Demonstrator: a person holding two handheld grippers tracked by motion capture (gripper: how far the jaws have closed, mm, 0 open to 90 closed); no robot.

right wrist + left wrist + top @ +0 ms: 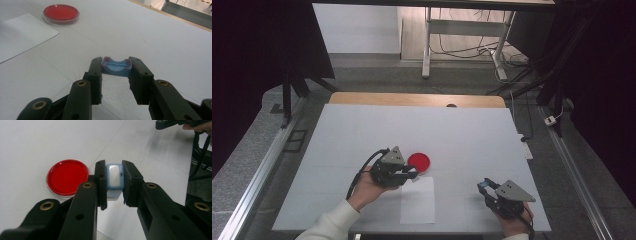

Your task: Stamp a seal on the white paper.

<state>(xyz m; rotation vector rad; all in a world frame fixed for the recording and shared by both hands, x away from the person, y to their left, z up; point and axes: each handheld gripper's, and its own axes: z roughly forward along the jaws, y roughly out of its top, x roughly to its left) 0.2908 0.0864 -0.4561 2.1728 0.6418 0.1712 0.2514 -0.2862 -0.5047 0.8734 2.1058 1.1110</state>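
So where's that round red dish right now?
The round red dish sits mid-table in the high view, just beyond the left claw and by the white paper sheet's far corner.

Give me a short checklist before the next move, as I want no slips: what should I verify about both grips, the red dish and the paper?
1. Left gripper shut on the pale blue stamp body: ok.
2. Right gripper shut on the blue cap: ok.
3. Red dish flat on the table, clear of the fingers: ok.
4. White paper sheet lying flat: ok.
5. Stamp face inked: cannot tell.
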